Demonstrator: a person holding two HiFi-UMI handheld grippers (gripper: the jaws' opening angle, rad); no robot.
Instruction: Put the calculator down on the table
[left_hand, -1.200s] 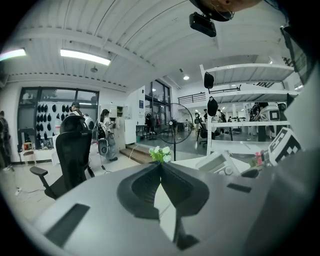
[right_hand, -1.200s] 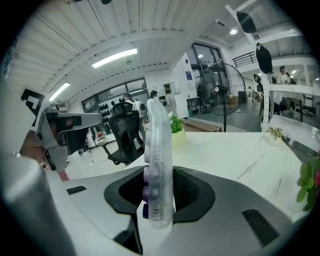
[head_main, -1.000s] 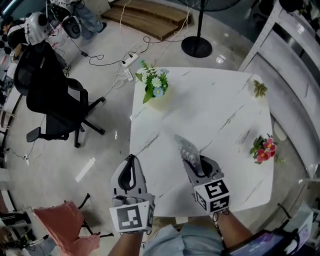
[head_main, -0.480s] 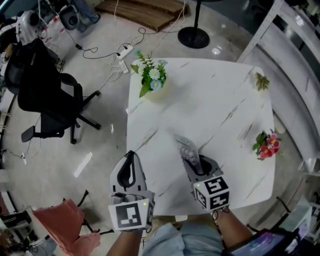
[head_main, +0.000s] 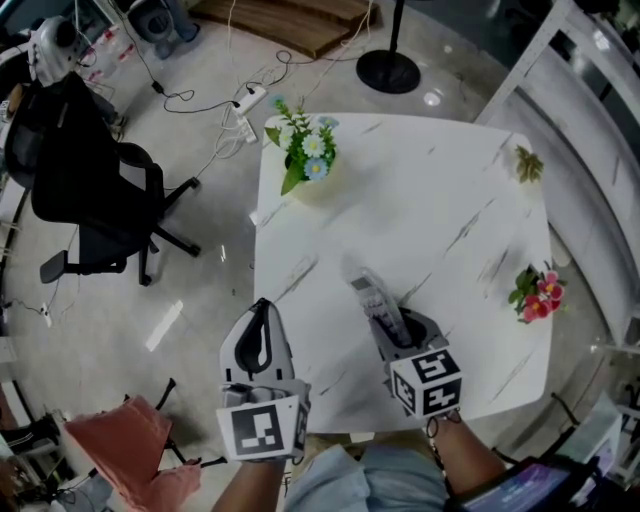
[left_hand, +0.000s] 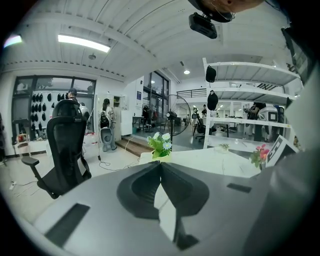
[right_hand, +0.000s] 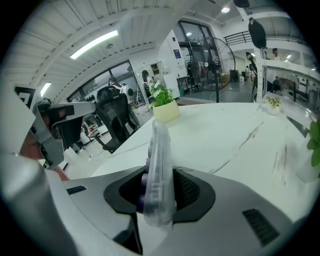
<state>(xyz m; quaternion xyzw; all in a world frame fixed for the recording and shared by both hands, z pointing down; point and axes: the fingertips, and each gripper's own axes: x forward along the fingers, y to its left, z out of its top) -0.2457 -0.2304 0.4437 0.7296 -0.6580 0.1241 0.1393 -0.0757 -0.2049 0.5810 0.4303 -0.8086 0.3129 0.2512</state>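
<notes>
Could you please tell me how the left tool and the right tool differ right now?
The left tool has its jaws together and empty; the right tool clamps the calculator edge-on. The left tool sits at the left edge of the table; the right tool is over its top. Both point away from the person.

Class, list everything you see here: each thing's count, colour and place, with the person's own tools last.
table: 1, white, grey-veined, centre
calculator: 1, clear, purple keys, in the right tool, over the table's near side
flower pot: 1, white and blue blooms, table's far left corner
small plant: 1, green, table's far right corner
red flowers: 1 bunch, red-pink, table's right edge
office chair: 1, black, floor at left
fan base: 1, black, floor beyond table
left tool: 1, grey, shut, empty, at table's left edge
right tool: 1, grey, shut on the calculator
</notes>
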